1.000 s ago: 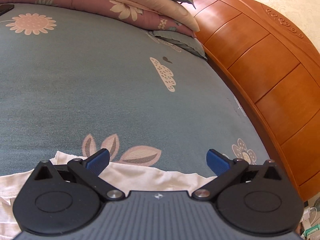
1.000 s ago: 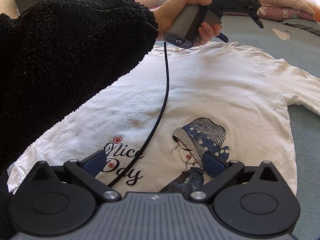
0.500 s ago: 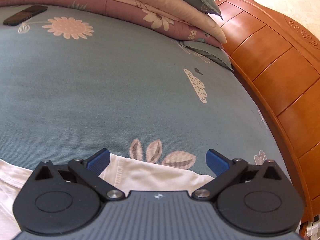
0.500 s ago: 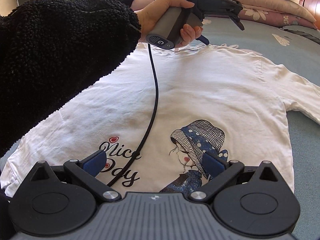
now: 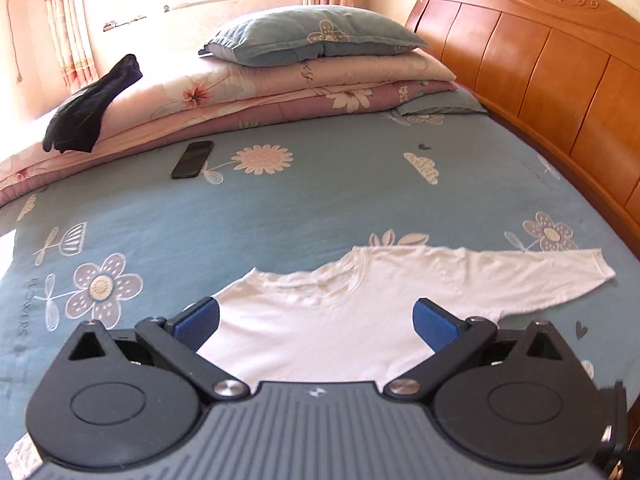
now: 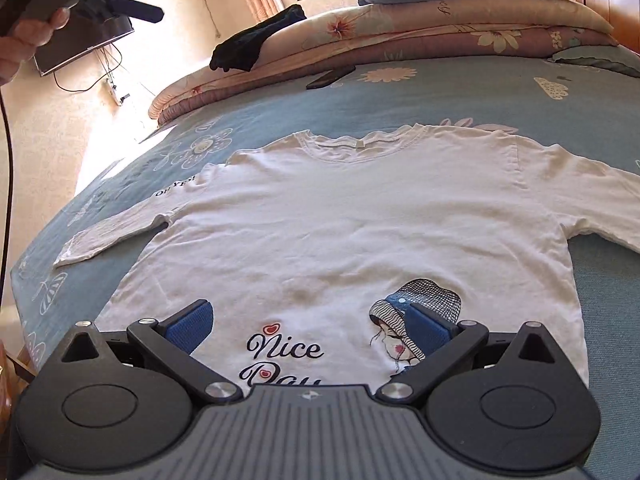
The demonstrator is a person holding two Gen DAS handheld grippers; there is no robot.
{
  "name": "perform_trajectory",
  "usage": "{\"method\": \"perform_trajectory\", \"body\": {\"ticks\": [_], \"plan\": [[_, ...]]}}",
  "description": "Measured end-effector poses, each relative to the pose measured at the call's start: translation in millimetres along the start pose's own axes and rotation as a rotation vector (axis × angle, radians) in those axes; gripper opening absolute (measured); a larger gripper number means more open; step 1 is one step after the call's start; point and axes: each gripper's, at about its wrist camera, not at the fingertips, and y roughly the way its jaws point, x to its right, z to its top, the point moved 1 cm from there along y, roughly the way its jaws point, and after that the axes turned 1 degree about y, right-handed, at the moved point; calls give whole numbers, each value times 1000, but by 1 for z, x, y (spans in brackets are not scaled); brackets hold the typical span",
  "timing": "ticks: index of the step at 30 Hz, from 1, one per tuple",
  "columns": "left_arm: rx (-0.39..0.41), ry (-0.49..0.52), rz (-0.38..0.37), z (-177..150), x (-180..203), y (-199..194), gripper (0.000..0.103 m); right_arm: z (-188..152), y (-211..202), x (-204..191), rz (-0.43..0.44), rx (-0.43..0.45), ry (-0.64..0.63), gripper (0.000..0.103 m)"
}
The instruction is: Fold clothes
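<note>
On the blue flowery bed [image 6: 460,92], the white long-sleeved picture shirt [image 6: 352,216] lies flat for folding, while the left gripper [image 5: 316,316] and right gripper [image 6: 310,324] hang above it, both wide apart and empty.

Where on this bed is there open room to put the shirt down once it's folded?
Bare blue floral bedsheet lies between the white long-sleeved T-shirt and the stacked pink quilts, bordered left by the black phone and right by the wooden headboard. The near side is crowded: the shirt's spread sleeves cover it.
</note>
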Motion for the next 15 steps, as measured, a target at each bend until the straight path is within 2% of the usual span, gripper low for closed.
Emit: {"method": "perform_trajectory", "body": {"ticks": [3,5,7,9,12,15], "plan": [[-56,-6,-66,-67,-6,-16,102,-8,-16,-13,-1,0,48,103],[-72,-47,-118,-112,-9,-12,102,-21,-30,-18,-3,1,94,103],[-65,-79,-124,-151,-8,0,102,-37,-44,-20,-14,5,140,103],[-33,-68,-90,-184,0,10,102,-55,-52,-21,-99,11,157,103],[45,9,-13,-218,21,16,102,-79,-56,-23,-311,21,122,103],[65,47,26,-240,35,24,102,-90,-53,-28,-408,36,73,103]]}}
